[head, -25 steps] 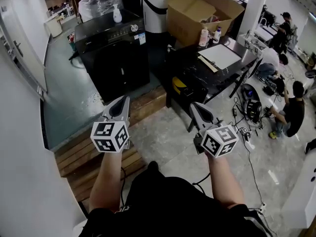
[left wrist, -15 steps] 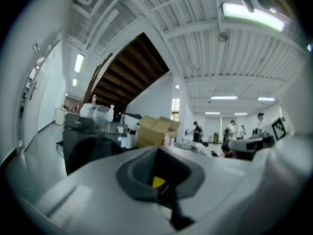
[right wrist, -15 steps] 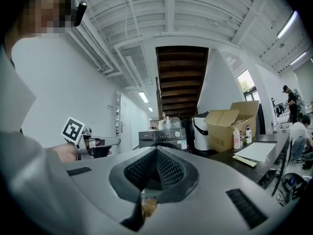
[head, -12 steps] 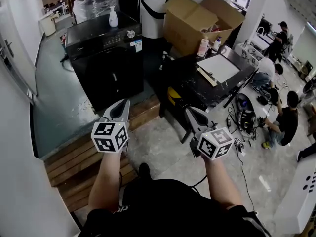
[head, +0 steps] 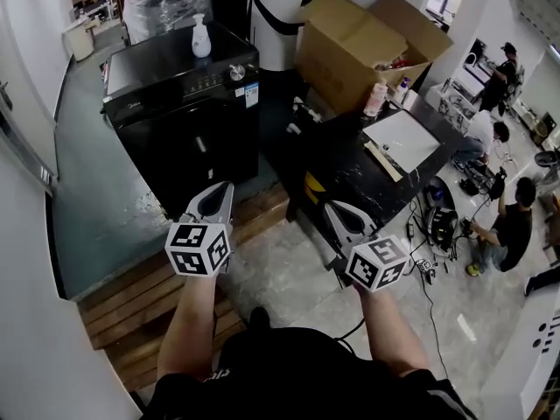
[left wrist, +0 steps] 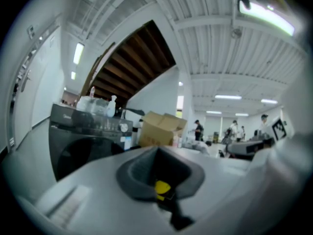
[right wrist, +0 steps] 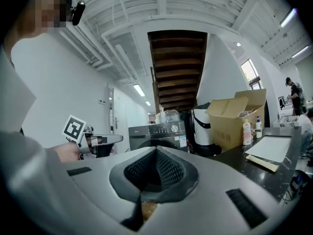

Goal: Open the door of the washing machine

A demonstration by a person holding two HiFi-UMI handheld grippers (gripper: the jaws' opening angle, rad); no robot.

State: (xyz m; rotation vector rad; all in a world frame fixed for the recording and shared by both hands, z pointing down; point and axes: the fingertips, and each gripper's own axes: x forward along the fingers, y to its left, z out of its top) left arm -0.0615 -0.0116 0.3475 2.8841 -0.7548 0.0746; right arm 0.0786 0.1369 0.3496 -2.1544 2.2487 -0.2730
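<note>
The black washing machine (head: pixel 188 112) stands on a raised grey floor ahead, its dark round door (head: pixel 199 151) closed and facing me. It also shows in the left gripper view (left wrist: pixel 83 146) and in the right gripper view (right wrist: pixel 159 136). My left gripper (head: pixel 214 201) is shut and empty, held level, short of the machine's front and apart from it. My right gripper (head: pixel 343 217) is shut and empty too, off to the right before the black table. In their own views the left gripper (left wrist: pixel 157 153) and right gripper (right wrist: pixel 157 153) show jaws together with nothing between them.
A wooden step (head: pixel 140 300) lies between me and the machine. A white pump bottle (head: pixel 200 38) stands on its top. A black table (head: pixel 350 160) with a white board, an open cardboard box (head: pixel 367 38) and a white bin (head: pixel 280 16) stand to the right. People (head: pixel 512 226) and cables are further right.
Both grippers have moved forward together, still shut. The washing machine, the step and the table have come closer in the head view.
</note>
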